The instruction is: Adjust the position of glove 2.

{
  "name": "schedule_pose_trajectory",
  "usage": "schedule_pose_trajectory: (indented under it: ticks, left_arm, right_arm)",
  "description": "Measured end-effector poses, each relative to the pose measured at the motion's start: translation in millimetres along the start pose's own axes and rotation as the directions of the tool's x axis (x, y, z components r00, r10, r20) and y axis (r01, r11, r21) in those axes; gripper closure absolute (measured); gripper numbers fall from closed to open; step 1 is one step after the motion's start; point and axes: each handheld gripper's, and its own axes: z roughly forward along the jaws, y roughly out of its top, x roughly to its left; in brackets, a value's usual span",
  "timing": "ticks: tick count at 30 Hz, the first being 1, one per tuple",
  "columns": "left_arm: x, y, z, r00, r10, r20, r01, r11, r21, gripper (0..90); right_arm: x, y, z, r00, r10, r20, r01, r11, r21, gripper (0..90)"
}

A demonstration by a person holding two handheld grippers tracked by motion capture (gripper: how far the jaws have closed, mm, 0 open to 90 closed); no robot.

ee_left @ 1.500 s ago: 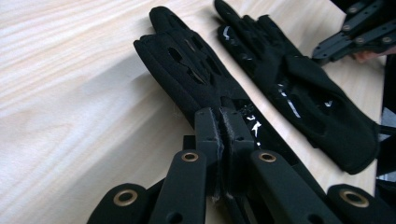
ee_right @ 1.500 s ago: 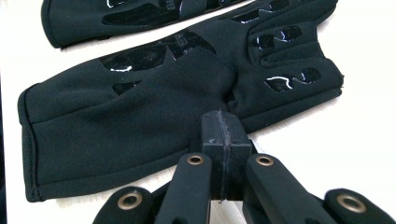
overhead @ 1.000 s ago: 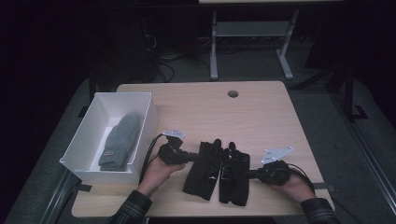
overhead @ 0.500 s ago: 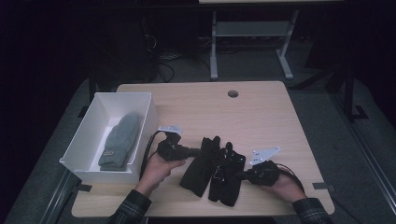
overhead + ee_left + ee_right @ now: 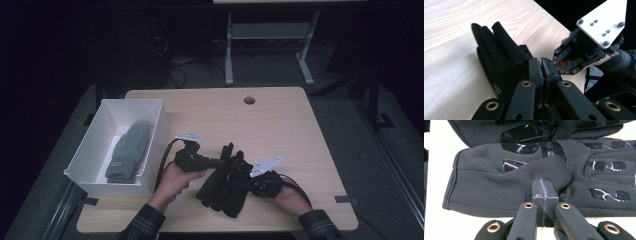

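1. Dark floor and a metal stand fill the far background; nearer lies a pale wooden table (image 5: 280, 125) with a cable hole near its far edge.
2. At the table's left stands a white box (image 5: 100, 125), and a grey mitten (image 5: 129, 150) already lies inside it, cuff toward the near end.
3. Near the table's front edge, right of the box and well apart from it, a pair of black gloves (image 5: 225, 182) lies with one partly over the other, fingers pointing to the far side.
4. The left claw (image 5: 220, 162) is closed tight on a pinch of glove fabric at the pair's left side; its own view shows the jaws meeting on the black cloth (image 5: 506, 62).
5. The right claw (image 5: 248, 186) is likewise closed on a fold of the nearer glove (image 5: 506, 182), the fold gathered between its jaws beside the shiny grip prints.
6. My reading: one item is packed, and the black pair is gripped from both sides but not yet lifted clear of the table.
7. What seems left is to gather or stack the two gloves and carry them left into the box beside the mitten.
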Motion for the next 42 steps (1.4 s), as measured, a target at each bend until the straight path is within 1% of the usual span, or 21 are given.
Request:
schedule_pose_trajectory:
  ticks: [5,7,9,10,11,12,13,15,16,18,19,20,28,31,32,35,37,39,40,41,42]
  left_arm:
    - [-1.6,-0.1,7.8,1.0,0.008,0.0,-0.008,0.9998,0.019,87.7]
    - [-1.9,-0.9,11.8,0.9998,0.016,-0.007,-0.016,0.9994,0.031,87.8]
    - [-1.5,-2.2,15.8,0.9999,0.014,-0.006,-0.014,0.9992,0.038,87.8]
    - [-1.6,-3.1,17.5,0.9999,0.007,-0.008,-0.006,0.9989,0.046,87.8]
    - [-1.6,-3.1,17.5,0.9999,0.007,-0.008,-0.006,0.9989,0.046,87.8]
    - [-0.6,-3.2,18.2,0.9999,0.016,-0.005,-0.016,0.9989,0.045,87.8]
    - [-0.7,-3.6,19.0,0.9999,0.011,-0.005,-0.011,0.9987,0.05,87.8]
    - [-0.9,-3.6,19.6,0.9999,0.01,-0.005,-0.01,0.9987,0.05,87.8]
    - [-1.2,-3.3,20.2,0.9999,0.013,-0.006,-0.013,0.9985,0.054,87.8]
    - [-1.7,-3.3,21.0,0.9999,0.015,-0.005,-0.015,0.9983,0.057,87.8]
    - [-2.5,-3.2,22.0,0.9999,0.013,-0.003,-0.013,0.9983,0.057,87.8]
    - [-3.3,-3.5,23.4,0.9999,0.015,-0.003,-0.015,0.9981,0.06,87.8]
    - [-7.7,-5.2,38.7,0.9997,0.023,0.005,-0.024,0.995,0.097,87.8]
    - [-6.7,-7.9,43.8,0.9993,0.038,0.0,-0.038,0.9927,0.115,87.7]
    - [-6.9,-10.0,47.9,0.9997,0.026,0.0,-0.025,0.9927,0.118,87.7]
    - [-6.7,-11.4,51.9,0.9997,0.025,0.002,-0.025,0.9924,0.12,87.4]
    - [-6.1,-11.7,53.4,0.9996,0.019,0.02,-0.021,0.994,0.107,85.2]
    - [-7.9,-10.5,52.3,0.999,0.013,0.042,-0.017,0.9961,0.087,80.8]
    - [-9.8,-9.9,51.4,0.999,0.02,0.039,-0.024,0.9963,0.082,80.6]
    - [-11.2,-9.2,50.1,0.9987,0.033,0.037,-0.036,0.9961,0.081,80.6]
    - [-12.7,-9.1,49.8,0.9984,0.041,0.039,-0.044,0.9955,0.084,81.2]
  right_arm:
    - [2.1,7.3,8.8,1.0,0.001,0.003,-0.001,1.0,-0.008,90.0]
    - [3.8,11.1,12.9,1.0,0.001,0.008,-0.001,1.0,-0.011,90.0]
    - [5.8,14.7,15.6,0.9997,-0.008,0.022,0.008,1.0,-0.011,90.0]
    - [5.8,15.1,9.5,0.9988,-0.022,0.044,0.023,0.999,-0.025,90.0]
    - [5.8,15.1,9.5,0.9988,-0.022,0.044,0.023,0.999,-0.025,90.0]
    - [4.3,14.5,5.4,0.9989,-0.018,0.043,0.019,0.999,-0.038,90.0]
    - [-1.0,9.7,-5.6,0.9986,0.001,0.053,0.002,0.999,-0.046,90.0]
    - [-2.8,7.0,-7.6,0.9984,0.009,0.056,-0.007,0.999,-0.041,90.0]
    - [-6.4,-0.5,-7.8,0.9984,0.025,0.051,-0.024,0.999,-0.023,90.0]
    - [-7.1,-2.1,-6.6,0.9987,0.017,0.049,-0.016,1.0,-0.018,90.0]
    - [-6.0,-2.6,-4.5,0.9989,0.023,0.04,-0.022,1.0,-0.011,90.0]
    - [-6.3,-2.3,-2.6,0.9992,0.013,0.038,-0.012,1.0,-0.008,90.0]
    - [-2.8,2.6,5.7,0.9995,0.006,0.031,-0.006,1.0,-0.008,90.0]
    - [-3.4,3.0,6.5,0.9996,0.008,0.025,-0.008,1.0,-0.01,90.0]
    - [-3.4,3.0,6.5,0.9996,0.009,0.025,-0.009,1.0,-0.01,90.0]
    - [-3.4,2.9,6.6,0.9996,0.009,0.025,-0.008,1.0,-0.011,90.0]
    - [-3.4,2.7,5.6,0.9996,0.004,0.028,-0.004,1.0,-0.006,90.0]
    - [-3.5,1.6,2.1,0.9989,0.003,0.046,-0.003,1.0,-0.005,81.4]
    - [-8.0,-1.1,-7.0,0.9977,0.017,0.066,-0.015,1.0,-0.016,75.3]
    - [-8.0,-1.1,-7.0,0.9977,0.017,0.066,-0.015,1.0,-0.016,75.3]
    - [-11.3,-3.4,-12.4,0.9963,0.033,0.079,-0.031,0.999,-0.025,72.6]
